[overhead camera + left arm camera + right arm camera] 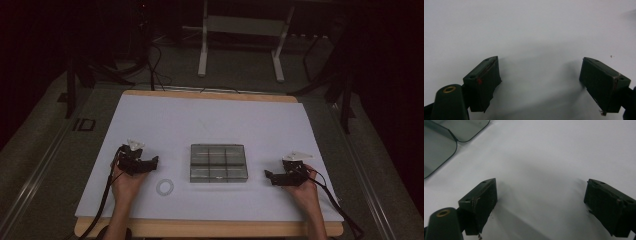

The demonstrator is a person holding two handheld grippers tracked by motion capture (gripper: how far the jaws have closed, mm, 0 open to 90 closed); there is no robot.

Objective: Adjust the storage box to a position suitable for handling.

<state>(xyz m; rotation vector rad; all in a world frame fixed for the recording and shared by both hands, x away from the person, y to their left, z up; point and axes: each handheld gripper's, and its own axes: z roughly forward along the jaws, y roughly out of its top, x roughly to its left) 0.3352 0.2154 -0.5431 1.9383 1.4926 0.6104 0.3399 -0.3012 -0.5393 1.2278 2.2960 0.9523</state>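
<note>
Nothing is in hand yet — both tongs rest on the white counter (pixel 165 120) with jaws spread wide and empty. The clear compartment box (pixel 218 162) lies between the left tongs (pixel 152 161) and the right tongs (pixel 269 176); a small white ring (pixel 165 187) sits just beside the left tongs, box-side. The likely next move is a reach inward, jaws kept apart until they straddle the target.
</note>
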